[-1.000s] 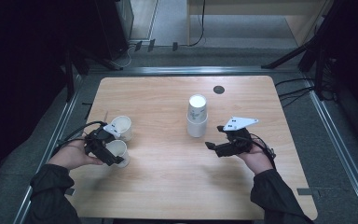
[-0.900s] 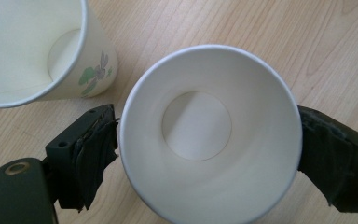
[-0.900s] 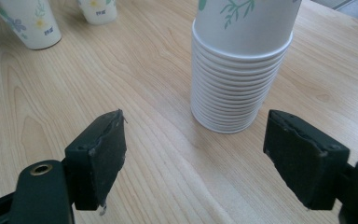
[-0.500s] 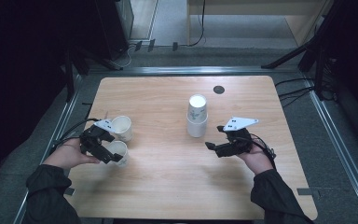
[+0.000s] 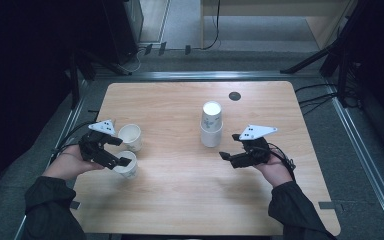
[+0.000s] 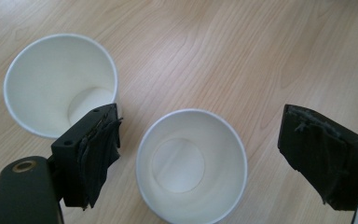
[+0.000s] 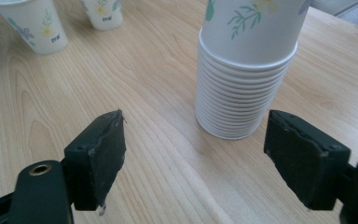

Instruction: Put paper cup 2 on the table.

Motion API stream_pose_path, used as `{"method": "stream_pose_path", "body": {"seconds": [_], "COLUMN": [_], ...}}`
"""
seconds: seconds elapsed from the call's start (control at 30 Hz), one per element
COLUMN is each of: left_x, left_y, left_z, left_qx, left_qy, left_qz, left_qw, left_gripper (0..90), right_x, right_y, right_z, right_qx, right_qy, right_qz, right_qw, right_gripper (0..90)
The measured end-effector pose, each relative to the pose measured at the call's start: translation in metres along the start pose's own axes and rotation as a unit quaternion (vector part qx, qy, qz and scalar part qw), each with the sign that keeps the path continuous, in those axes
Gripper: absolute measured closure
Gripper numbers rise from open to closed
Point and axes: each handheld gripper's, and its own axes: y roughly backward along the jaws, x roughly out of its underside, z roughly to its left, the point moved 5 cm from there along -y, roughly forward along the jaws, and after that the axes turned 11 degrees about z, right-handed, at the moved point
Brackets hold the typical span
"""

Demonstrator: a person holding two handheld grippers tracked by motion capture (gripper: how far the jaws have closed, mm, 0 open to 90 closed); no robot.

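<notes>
Wooden table point(image 5: 180, 200) at frame center: left gripper point(image 5: 114, 151), jaws spread, straddles a paper cup point(image 5: 125, 165) at lower left beside another cup point(image 5: 130, 136); right gripper point(image 5: 226, 156), also released, faces the cup stack point(image 5: 211, 124); clenching too hard could crush the thin cup.

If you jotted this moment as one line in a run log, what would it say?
left gripper: open, jaws either side of near paper cup | second paper cup: beside it | right gripper: open, facing stack of paper cups | table: wood

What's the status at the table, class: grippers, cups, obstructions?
Left gripper open, straddling near paper cup. Right gripper open, facing cup stack. Second cup alongside, apart.
</notes>
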Motion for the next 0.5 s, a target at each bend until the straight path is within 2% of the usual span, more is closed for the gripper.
{"method": "stream_pose_path", "body": {"seconds": [0.1,0.23,0.47,0.5], "left_x": [-0.003,-0.009,-0.024,-0.028], "left_y": [0.001,0.001,0.002,0.003], "left_z": [-0.002,-0.003,-0.012,-0.015], "left_qx": [0.006,0.004,0.021,0.023], "left_qy": [0.0,0.003,-0.003,-0.005], "left_qz": [-0.007,-0.016,-0.036,-0.045], "left_qw": [1.0,0.9999,0.9991,0.9987], "left_gripper": [13.3,13.3,13.3,13.3], "right_x": [0.0,0.001,0.001,0.002], "right_y": [0.0,0.0,0.001,0.001], "right_z": [0.001,0.001,0.0,0.0], "right_qx": [-0.002,0.0,0.001,0.001], "right_qy": [0.001,0.002,0.001,0.0], "right_qz": [0.001,0.002,0.001,0.001], "right_qw": [1.0,1.0,1.0,1.0], "right_gripper": [20.5,20.5,20.5,20.5]}}
